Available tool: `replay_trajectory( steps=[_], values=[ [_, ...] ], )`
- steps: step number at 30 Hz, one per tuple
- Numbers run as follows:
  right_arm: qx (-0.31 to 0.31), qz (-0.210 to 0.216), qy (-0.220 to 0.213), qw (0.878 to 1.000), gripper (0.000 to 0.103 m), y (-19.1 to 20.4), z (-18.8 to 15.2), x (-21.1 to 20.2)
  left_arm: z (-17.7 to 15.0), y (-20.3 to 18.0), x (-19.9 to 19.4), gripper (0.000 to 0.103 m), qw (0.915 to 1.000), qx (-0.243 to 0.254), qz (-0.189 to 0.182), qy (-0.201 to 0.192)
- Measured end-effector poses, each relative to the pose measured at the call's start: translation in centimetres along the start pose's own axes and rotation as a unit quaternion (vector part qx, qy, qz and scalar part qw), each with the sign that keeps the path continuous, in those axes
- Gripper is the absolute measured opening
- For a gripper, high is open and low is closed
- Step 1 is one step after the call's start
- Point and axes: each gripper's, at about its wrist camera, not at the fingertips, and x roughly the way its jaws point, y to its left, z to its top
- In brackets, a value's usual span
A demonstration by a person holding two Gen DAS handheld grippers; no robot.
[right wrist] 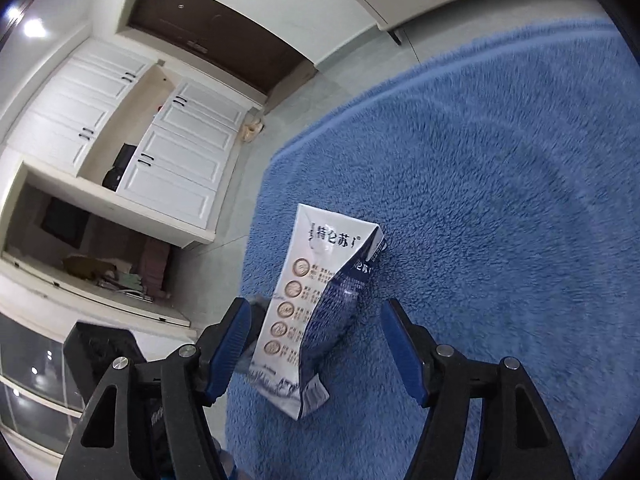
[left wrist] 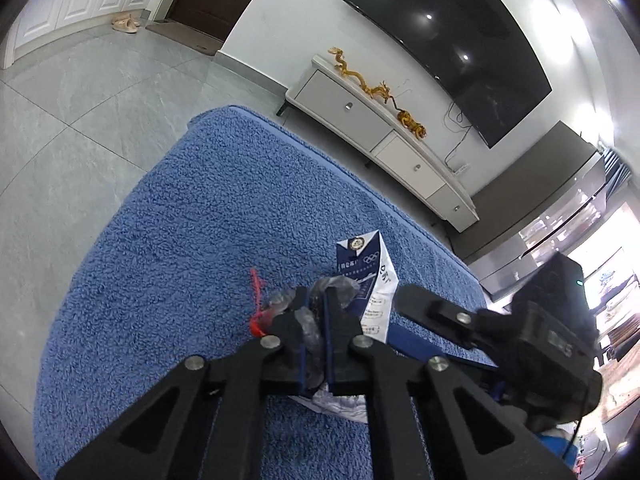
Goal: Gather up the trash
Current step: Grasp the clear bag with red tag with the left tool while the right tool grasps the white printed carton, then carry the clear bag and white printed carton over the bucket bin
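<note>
A crushed blue-and-white milk carton (right wrist: 296, 300) lies on the shaggy blue rug (right wrist: 500, 200). My right gripper (right wrist: 316, 308) is open and straddles the carton, with its blue pads standing clear of both sides. In the left wrist view, my left gripper (left wrist: 316, 300) is shut on a crumpled clear plastic wrapper (left wrist: 340, 286) that has a red strip (left wrist: 256, 284) hanging off it to the left. Just behind it is the carton (left wrist: 372, 280). From the right, the right gripper (left wrist: 400, 316) reaches in around the carton.
The rug (left wrist: 180, 240) lies on grey floor tiles (left wrist: 80, 100). A low white TV cabinet (left wrist: 380, 128) with a golden dragon ornament (left wrist: 376, 88) stands against the far wall under a TV (left wrist: 452, 40). White cupboards (right wrist: 160, 140) and slippers (right wrist: 252, 130) are past the rug's edge.
</note>
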Motion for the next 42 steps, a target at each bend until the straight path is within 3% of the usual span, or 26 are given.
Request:
replay_trajectory(
  steps=[9, 13, 20, 26, 34, 42],
  values=[
    [0.004, -0.01, 0.012, 1.0, 0.067, 0.7, 1.2, 2.0, -0.6, -0.4, -0.1, 0.004, 0.9999, 0.014, -0.004, 0.002],
    [0.016, -0.022, 0.013, 1.0, 0.052, -0.1, 1.2, 1.9, -0.9, -0.8, -0.3, 0.004, 0.9998, 0.017, -0.005, 0.004],
    [0.044, 0.035, 0.007, 0.998, 0.048, -1.8, 0.6, 0.4, -1.5, -1.4, -2.0, 0.004, 0.9999, 0.014, -0.008, -0.001],
    [0.069, 0.09, -0.013, 0.993, 0.048, -4.3, -1.2, -3.5, -2.2, -3.2, -4.2, 0.004, 0.9997, 0.021, -0.006, -0.011],
    [0.059, 0.11, -0.058, 0.99, 0.048, -5.3, -3.3, -11.1, -4.2, -8.3, -6.7, 0.004, 0.9984, 0.05, -0.019, -0.017],
    [0.057, 0.114, -0.124, 0.984, 0.048, -6.8, -5.1, -18.6, -6.3, -16.6, -6.8, 0.004, 0.9941, 0.101, -0.039, -0.004]
  ],
)
